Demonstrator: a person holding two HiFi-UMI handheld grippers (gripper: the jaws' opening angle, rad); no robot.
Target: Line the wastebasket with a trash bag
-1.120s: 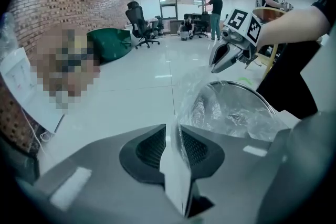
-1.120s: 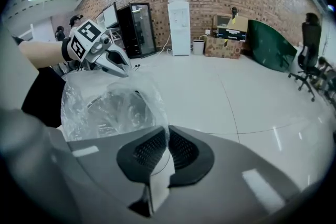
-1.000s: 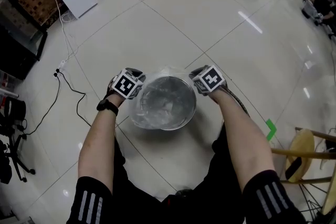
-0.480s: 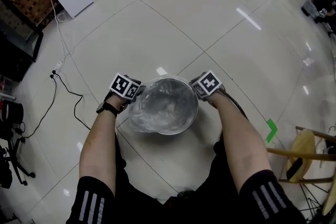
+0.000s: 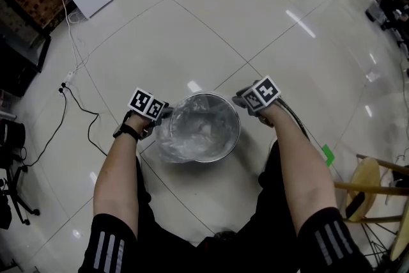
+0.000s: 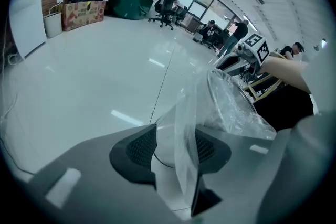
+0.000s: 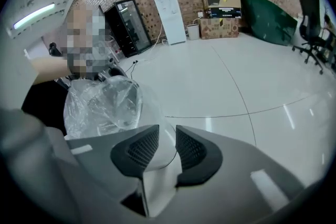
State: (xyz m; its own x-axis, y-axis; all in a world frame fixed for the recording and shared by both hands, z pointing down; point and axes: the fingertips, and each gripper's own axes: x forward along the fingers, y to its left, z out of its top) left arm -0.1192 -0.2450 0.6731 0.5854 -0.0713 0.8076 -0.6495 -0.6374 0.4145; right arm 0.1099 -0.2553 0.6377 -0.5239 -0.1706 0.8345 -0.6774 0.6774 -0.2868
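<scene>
Glossy tiled office floor (image 5: 211,22). Between left tongs (image 5: 162,114) and right tongs (image 5: 242,99), wastebasket (image 5: 214,151) with trash bag (image 5: 171,142) draped over rim. Both just opening, part-spread: film loose between left pair, right empty. Risk: film clinging to left pad, dragged off rim on withdrawal.

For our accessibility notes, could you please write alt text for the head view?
Seen from above, the left gripper and right gripper flank a wastebasket lined with a clear bag on a white floor. Both pairs of jaws have just been opening: bag film hangs between the left's, nothing clearly between the right's.
</scene>
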